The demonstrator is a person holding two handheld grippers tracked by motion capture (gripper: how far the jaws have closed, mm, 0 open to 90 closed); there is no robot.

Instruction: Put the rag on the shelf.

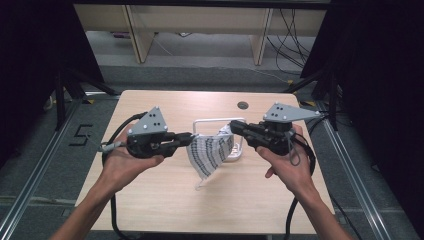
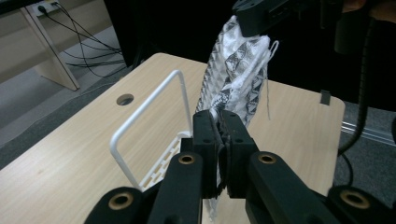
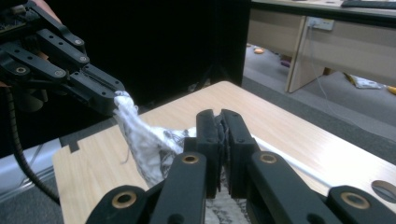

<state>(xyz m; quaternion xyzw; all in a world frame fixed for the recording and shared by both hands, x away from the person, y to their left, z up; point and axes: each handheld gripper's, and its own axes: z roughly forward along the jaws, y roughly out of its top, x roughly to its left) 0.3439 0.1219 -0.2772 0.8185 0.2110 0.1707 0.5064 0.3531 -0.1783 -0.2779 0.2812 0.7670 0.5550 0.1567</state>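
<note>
Both grippers are clamped on the cloth [image 1: 210,152]: the left gripper [image 1: 190,137] pinches one top corner, the right gripper [image 1: 234,127] the other, and the cloth hangs between them above the table [image 1: 165,200], in front of the white rack [image 1: 212,121]. To do this well, I'd keep both hands level and the top edge taut, so it hangs flat. The folds bunch inside the jaws, so how much fabric each one has is hard to tell. The cloth hides the rack's base.
</note>
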